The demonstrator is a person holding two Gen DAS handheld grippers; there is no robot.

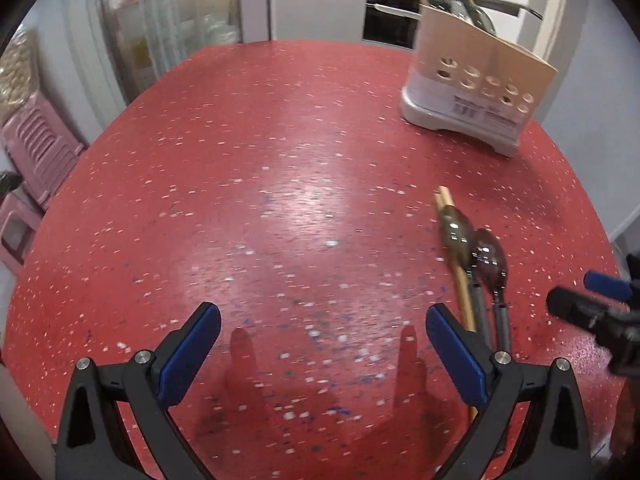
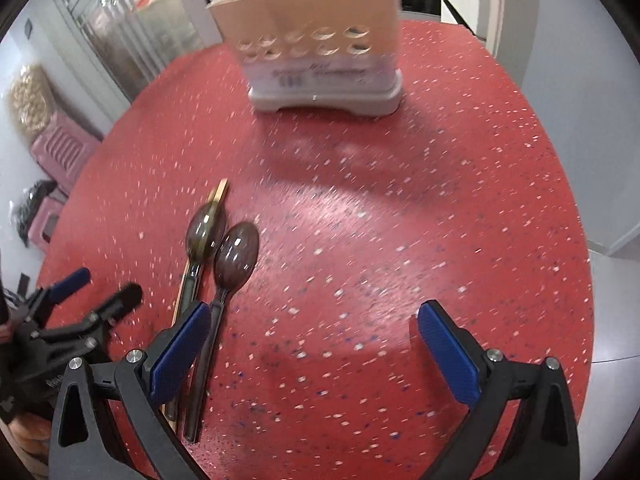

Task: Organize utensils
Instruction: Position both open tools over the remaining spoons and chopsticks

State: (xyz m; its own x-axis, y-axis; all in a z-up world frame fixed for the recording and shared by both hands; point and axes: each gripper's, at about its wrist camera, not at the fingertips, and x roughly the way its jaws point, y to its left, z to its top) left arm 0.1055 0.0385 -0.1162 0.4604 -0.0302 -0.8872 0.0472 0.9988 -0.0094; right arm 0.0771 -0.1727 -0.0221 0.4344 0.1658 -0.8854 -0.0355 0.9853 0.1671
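Both grippers' jaws wide apart, empty, two shiny dark spoons [image 2: 224,264] overlapping wooden chopsticks [image 2: 218,196], red table [image 2: 400,240]

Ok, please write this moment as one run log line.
left gripper: open, empty | right gripper: open, empty | two dark metal spoons and wooden chopsticks: lying on red speckled table | beige utensil holder: upright

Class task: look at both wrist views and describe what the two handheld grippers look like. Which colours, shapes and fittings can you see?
Left gripper and right gripper match: black plastic frames with triangular cut-outs, two angled fingers faced with flat blue pads, and round silver bolts at the pivots. No cables, markings or sleeves show.
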